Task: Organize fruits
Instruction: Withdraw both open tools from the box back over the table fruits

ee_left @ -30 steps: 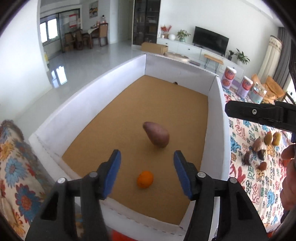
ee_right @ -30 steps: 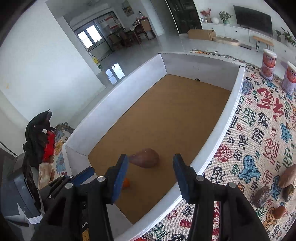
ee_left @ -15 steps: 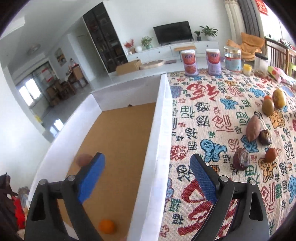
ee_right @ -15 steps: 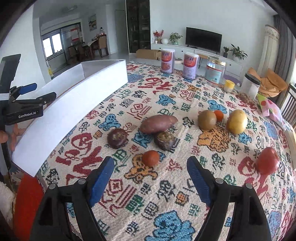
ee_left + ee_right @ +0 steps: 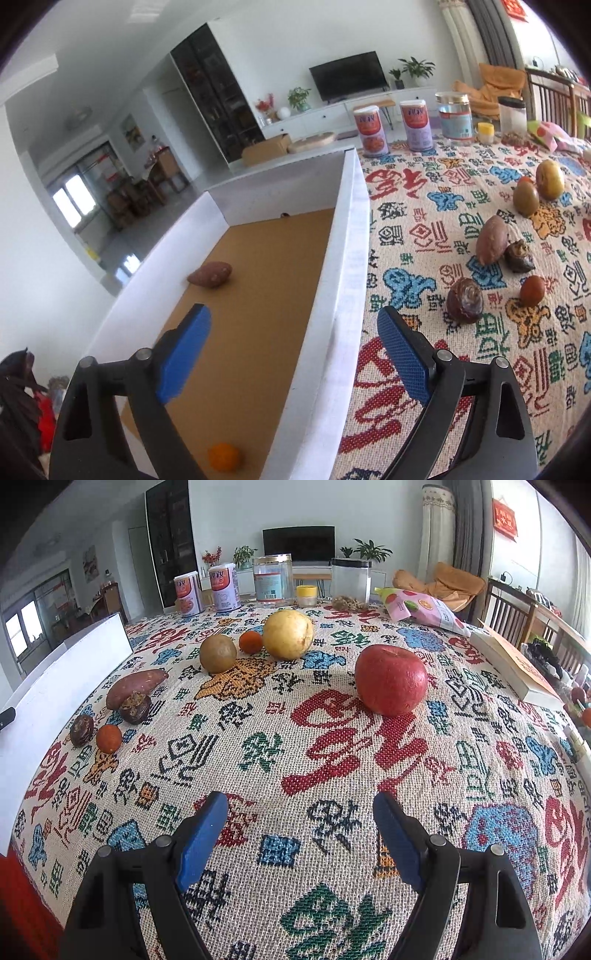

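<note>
Plainly, the red apple (image 5: 390, 679) stands on the table (image 5: 295, 775) ahead and slightly right of the right tongs (image 5: 300, 832), spread and empty, while the left tongs (image 5: 291, 350), likewise spread, straddle the white box (image 5: 345, 280) wall.

From the left wrist we look forward and down along the left gripper (image 5: 291, 354), sitting close above the near wall of the white box (image 5: 343, 295), so that we see the box floor on the left of the picture and the patterned tablecloth (image 5: 424, 206) on the right. From the right wrist we look along the right gripper (image 5: 299, 834), low over the cloth and facing the far end of the table and the television (image 5: 298, 543). Both views share the cloth, the sweet potato (image 5: 491, 240) on it with the small dark fruits beside it, the two printed cans (image 5: 207, 587) and the box wall.
</note>
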`<state>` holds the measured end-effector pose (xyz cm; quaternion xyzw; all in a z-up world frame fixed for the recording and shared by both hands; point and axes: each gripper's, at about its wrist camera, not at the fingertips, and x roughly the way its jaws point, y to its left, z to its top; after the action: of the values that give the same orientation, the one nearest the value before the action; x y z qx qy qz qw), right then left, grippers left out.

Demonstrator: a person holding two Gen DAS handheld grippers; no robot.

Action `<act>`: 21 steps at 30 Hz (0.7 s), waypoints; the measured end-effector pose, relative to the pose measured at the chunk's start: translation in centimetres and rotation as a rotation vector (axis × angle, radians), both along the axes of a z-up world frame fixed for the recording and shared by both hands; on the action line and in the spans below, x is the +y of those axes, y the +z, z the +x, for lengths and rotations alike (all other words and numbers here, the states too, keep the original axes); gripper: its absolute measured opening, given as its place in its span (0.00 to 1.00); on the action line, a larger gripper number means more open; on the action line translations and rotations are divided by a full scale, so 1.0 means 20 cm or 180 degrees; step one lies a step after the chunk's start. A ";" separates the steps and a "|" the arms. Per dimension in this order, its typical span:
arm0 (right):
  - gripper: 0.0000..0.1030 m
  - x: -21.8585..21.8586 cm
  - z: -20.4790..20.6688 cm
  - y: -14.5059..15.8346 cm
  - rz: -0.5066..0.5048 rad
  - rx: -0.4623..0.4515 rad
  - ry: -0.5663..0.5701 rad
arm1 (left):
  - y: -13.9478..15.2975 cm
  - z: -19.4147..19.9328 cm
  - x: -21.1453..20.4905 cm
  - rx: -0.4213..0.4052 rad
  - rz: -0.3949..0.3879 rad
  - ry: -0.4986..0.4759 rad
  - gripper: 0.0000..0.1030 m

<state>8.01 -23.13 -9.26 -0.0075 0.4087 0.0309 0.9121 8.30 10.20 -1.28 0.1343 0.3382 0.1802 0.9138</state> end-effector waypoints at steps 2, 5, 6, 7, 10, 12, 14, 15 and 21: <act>0.78 0.01 0.02 -0.02 0.0010 0.0018 -0.0013 | 0.03 -0.02 -0.01 -0.0083 0.0051 0.0076 0.91; 0.79 0.01 0.03 -0.06 -0.0005 0.0030 -0.0009 | 0.14 -0.13 -0.11 -0.0569 0.0349 0.0181 0.94; 0.79 0.00 0.04 -0.08 -0.0005 0.0055 -0.0023 | 0.19 -0.19 -0.17 -0.0777 0.0430 0.0109 0.96; 0.79 0.00 0.04 -0.08 0.0034 0.0078 -0.0020 | 0.23 -0.26 -0.24 -0.0950 0.0461 -0.0015 0.99; 0.79 0.00 0.03 -0.07 0.0039 0.0020 -0.0010 | 0.27 -0.37 -0.42 -0.1040 0.0173 -0.0459 0.99; 0.80 0.00 0.03 -0.08 0.0037 0.0038 0.0005 | 0.22 -0.38 -0.50 -0.0819 -0.0318 -0.0704 0.99; 0.80 0.01 0.03 -0.08 -0.0003 0.0043 0.0009 | 0.09 -0.35 -0.58 -0.0442 -0.0837 -0.0912 0.99; 0.80 0.02 0.03 -0.08 -0.0028 0.0044 0.0014 | 0.01 -0.32 -0.61 -0.0256 -0.0969 -0.0970 0.99; 0.81 0.03 0.05 -0.10 -0.0149 0.0125 -0.0072 | -0.30 -0.16 -0.70 0.0217 -0.0920 -0.0993 0.99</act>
<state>9.04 -22.57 -11.29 -0.0236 0.4273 0.0111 0.9037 5.13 -3.77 -7.25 0.0586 0.3664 -0.0185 0.9284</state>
